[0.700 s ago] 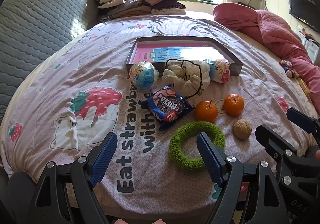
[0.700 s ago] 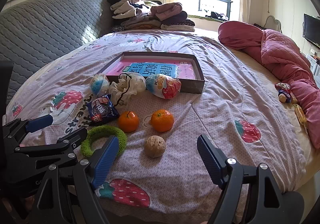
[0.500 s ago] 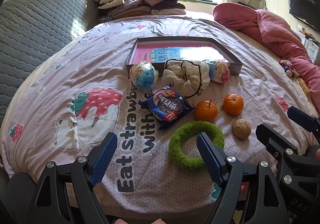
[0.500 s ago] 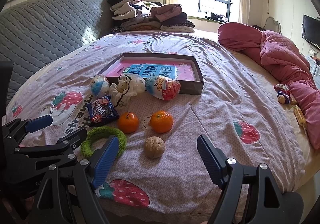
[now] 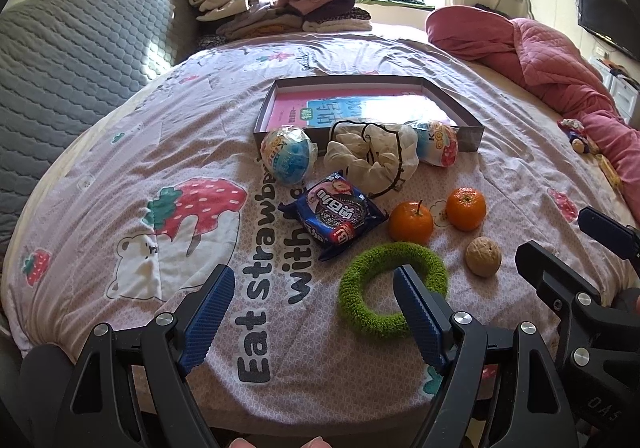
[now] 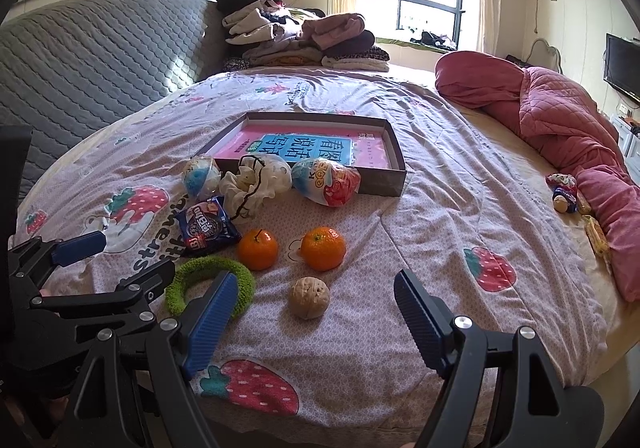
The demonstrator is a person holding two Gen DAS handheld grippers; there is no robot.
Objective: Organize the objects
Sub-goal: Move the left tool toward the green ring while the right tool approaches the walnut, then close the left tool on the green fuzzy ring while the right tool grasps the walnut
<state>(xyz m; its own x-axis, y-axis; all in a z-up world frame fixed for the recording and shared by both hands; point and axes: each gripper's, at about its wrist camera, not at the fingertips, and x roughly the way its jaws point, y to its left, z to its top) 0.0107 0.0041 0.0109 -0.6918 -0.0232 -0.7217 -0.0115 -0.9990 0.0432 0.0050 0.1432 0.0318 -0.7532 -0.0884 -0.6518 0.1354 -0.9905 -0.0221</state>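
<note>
Hovering both my grippers, jaws wide, nothing held. Walnut (image 6: 309,297) just ahead of right gripper (image 6: 310,322); green ring (image 5: 392,290) nearer left gripper (image 5: 310,314). Box (image 6: 394,183) farther ahead.

Two wrist fisheyes side by side, angled down over the bed (image 5: 120,175) (shared: box (image 6: 394,171), fruit, ring).

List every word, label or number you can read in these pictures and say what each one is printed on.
"Eat strawb…" and "with" – large dark letters on the bedsheet, partly hidden by the snacks.
"DAS" – moulded on the right gripper, seen from the left wrist.
Blue cookie packet: lettering too distorted to read.
Pink book in the box: large Chinese characters, upside down, not legible.
Two egg-shaped snack packs: print too blurred.
</note>
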